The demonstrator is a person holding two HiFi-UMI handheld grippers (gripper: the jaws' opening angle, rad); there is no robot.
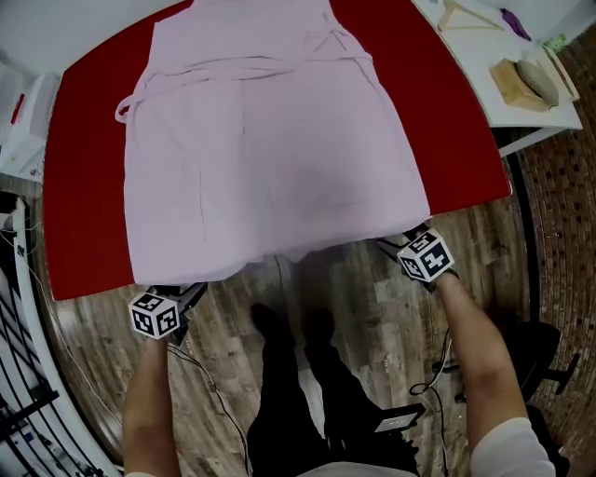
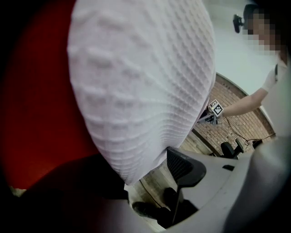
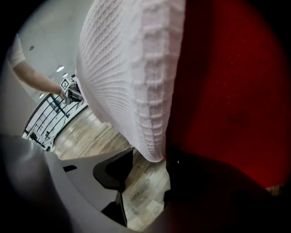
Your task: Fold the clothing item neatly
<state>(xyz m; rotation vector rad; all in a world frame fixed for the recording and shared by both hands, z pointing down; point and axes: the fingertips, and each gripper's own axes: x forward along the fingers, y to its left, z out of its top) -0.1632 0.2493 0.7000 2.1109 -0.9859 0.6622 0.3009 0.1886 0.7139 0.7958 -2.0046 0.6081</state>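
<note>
A pale pink waffle-weave garment (image 1: 270,149) with a tie belt lies spread flat on the red table (image 1: 88,186), its hem hanging slightly over the near edge. At the hem's near left corner is my left gripper (image 1: 189,293), and my right gripper (image 1: 396,244) is at the near right corner. In the left gripper view the garment's corner (image 2: 141,82) hangs down between the spread jaws of the left gripper (image 2: 145,177). The right gripper view has the other corner (image 3: 132,68) hanging by the right gripper (image 3: 150,166), whose jaws are apart. Neither gripper clamps the cloth.
A white side table (image 1: 484,74) at the back right carries a wooden hanger (image 1: 466,17) and small items. Wood floor lies below the table's near edge, with the person's legs (image 1: 298,373) there. Cables and a rack (image 1: 19,354) run along the left, and a chair base (image 1: 540,363) sits right.
</note>
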